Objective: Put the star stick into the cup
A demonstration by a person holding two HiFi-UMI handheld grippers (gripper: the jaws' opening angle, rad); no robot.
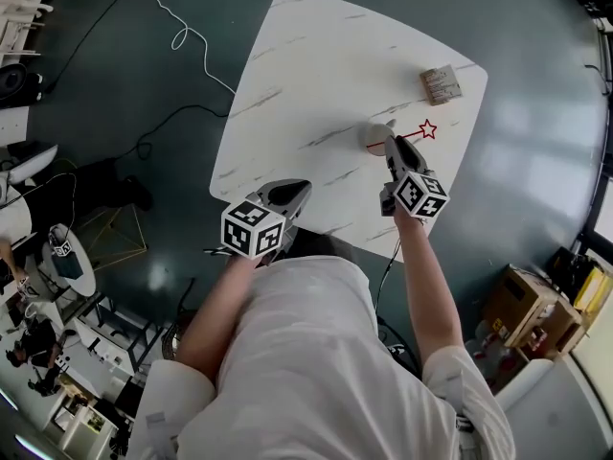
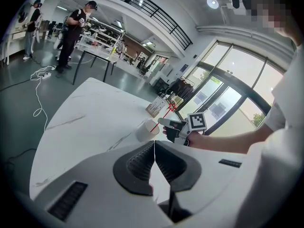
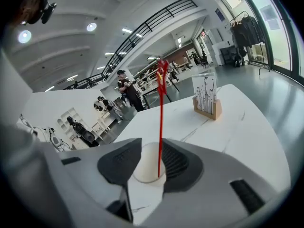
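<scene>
A white cup stands on the marble table, toward its right side. The red star stick has its lower end inside the cup and leans out over the rim, its star away from me. My right gripper is open around the cup's near side; the stick rises between the jaws, close to the right pad, with no pad pressing on it. In the left gripper view the stick slants out of the cup just before the right gripper. My left gripper is shut and empty near the table's front edge.
A wooden card holder stands near the table's far right corner, beyond the cup. Cables trail over the dark floor to the left. Cardboard boxes sit on the floor at the right. People stand by distant tables.
</scene>
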